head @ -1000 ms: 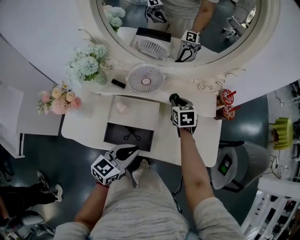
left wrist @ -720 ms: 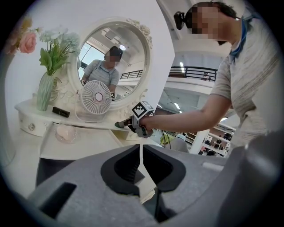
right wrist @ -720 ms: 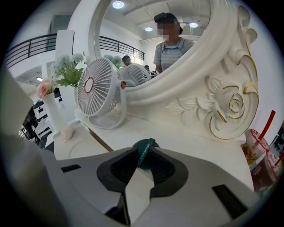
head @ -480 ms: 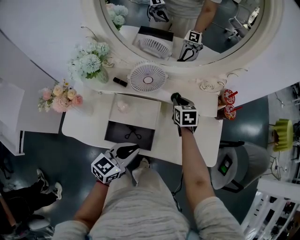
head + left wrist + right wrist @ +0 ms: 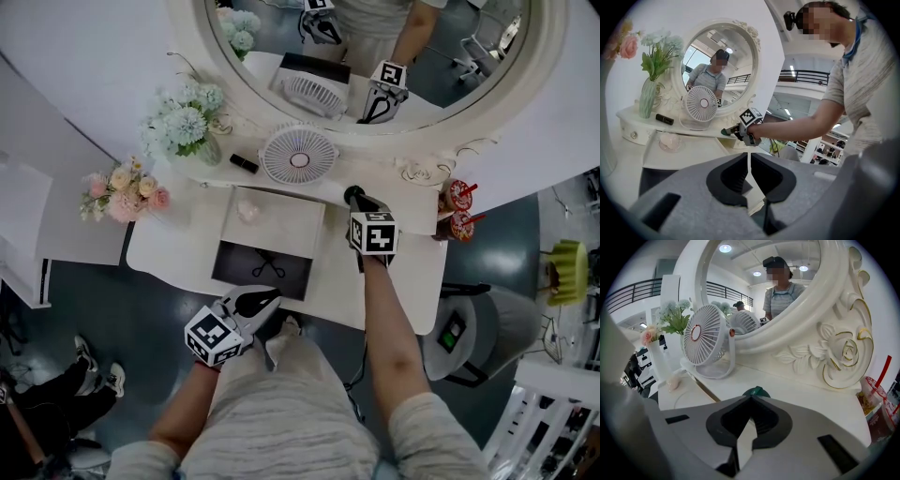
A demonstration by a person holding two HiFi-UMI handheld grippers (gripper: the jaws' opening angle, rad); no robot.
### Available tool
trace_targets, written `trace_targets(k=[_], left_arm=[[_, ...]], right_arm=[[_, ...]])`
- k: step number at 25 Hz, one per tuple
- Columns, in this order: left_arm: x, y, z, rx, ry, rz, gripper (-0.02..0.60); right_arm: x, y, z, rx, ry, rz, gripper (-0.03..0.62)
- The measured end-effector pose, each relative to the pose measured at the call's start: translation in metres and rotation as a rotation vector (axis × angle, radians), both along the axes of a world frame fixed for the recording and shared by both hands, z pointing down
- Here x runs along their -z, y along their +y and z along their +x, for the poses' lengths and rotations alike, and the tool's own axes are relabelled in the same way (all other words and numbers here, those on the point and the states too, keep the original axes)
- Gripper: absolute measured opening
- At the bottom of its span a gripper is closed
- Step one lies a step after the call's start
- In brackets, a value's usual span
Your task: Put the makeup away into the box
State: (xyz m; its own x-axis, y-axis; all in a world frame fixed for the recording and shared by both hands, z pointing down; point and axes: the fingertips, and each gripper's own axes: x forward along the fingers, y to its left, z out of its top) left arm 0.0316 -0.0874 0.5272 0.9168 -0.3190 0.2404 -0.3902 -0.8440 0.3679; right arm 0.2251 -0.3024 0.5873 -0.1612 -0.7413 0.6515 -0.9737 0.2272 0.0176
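An open box (image 5: 292, 214) lies on the white vanity: a pale upper half with a small pink thing (image 5: 247, 212) in it, and a black lower half (image 5: 234, 267) with a thin dark item. My right gripper (image 5: 355, 199) hovers over the tabletop right of the box, shut on a dark green makeup item (image 5: 757, 391), which pokes out beyond the jaw tips (image 5: 750, 399). A black lipstick tube (image 5: 243, 163) lies on the back shelf left of the fan. My left gripper (image 5: 270, 300) hangs below the table's front edge, shut and empty (image 5: 749, 157).
A white desk fan (image 5: 299, 155) stands on the shelf under the oval mirror (image 5: 375, 56). A vase of pale flowers (image 5: 187, 127) and a pink bouquet (image 5: 122, 192) sit at the left. Two drink cups (image 5: 453, 208) stand at the right edge, a grey stool (image 5: 459, 328) beside.
Hardly anything: the head view has drifted slightly, and both grippers keep their places, the right one still shut on the green item.
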Motion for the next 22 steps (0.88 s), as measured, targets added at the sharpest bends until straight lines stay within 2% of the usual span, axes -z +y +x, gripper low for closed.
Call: trace_targets(k=[13, 22], left_arm=[[0.006, 0.007, -0.003, 0.012, 0.005, 0.015, 0.015], [0.008, 0.015, -0.007, 0.016, 0.006, 0.019, 0.015]], right_arm=[[0.041, 0.018, -0.032, 0.062, -0.053, 0.105, 0.009], [0.052, 0.055, -0.068, 0.140, -0.101, 0.119, 0.009]])
